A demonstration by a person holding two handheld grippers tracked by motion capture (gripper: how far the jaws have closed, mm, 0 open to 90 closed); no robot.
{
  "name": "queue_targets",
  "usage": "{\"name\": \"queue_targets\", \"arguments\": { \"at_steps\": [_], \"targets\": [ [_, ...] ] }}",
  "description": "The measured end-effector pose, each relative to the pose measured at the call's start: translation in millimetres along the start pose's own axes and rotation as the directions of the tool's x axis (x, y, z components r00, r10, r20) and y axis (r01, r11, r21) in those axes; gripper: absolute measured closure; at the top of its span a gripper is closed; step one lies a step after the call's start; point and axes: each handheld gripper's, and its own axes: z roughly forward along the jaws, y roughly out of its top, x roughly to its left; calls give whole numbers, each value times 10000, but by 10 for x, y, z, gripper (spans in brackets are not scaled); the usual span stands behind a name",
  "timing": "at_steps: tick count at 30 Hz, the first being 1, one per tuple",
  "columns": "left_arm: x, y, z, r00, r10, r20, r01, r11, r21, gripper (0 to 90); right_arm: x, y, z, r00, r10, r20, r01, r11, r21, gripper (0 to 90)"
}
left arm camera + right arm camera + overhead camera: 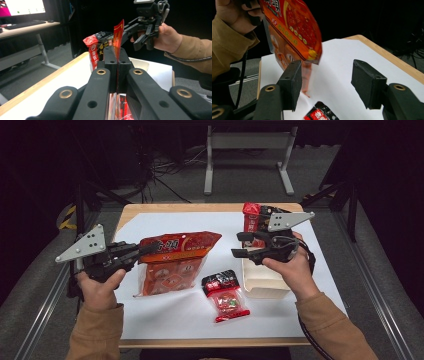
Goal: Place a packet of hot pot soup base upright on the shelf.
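Note:
A large orange snack bag [175,262] hangs lifted over the white sheet, and my left gripper [145,251] is shut on its upper left edge. In the left gripper view the jaws [116,53] pinch the bag's thin edge [118,35]. My right gripper [240,245] stands open to the right of the bag, above a pale wooden tray [265,285], with nothing between its pads. In the right gripper view [327,82] the bag [294,32] hangs beyond the left pad [292,82].
A small red-and-black packet [225,295] lies on the white sheet [150,320] near the front, also at the bottom of the right gripper view [319,115]. Another red-and-black packet [251,220] stands at the tray's far end. The table's wooden edge [200,207] runs behind.

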Motion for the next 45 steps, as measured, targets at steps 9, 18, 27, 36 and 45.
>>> {"name": "queue_targets", "arguments": {
  "at_steps": [9, 18, 27, 36, 45],
  "targets": [
    [-82, 27, 109, 9992, 42, 399, -38, 9999, -97, 900, 108, 97, 157, 9979, -255, -601, 238, 9993, -293, 384],
    [-133, 47, 177, 9977, 117, 665, -107, 9998, -153, 900, 149, 124, 324, 9917, -341, -1240, 276, 9982, -538, 387],
    [-151, 58, 165, 9974, 171, 701, -151, 9995, -282, 900, 181, 138, 513, 9840, -504, -1707, 453, 9984, -338, 511],
    [-153, 71, 117, 9976, 216, 660, -190, 9990, -401, 900, 227, 162, 604, 9677, -777, -2399, 713, 9968, -352, 732],
    [-129, 69, 65, 9982, 149, 584, -112, 9980, -629, 900, 283, 220, 591, 9529, -1142, -2811, 1006, 9930, -623, 897]
  ]
}}
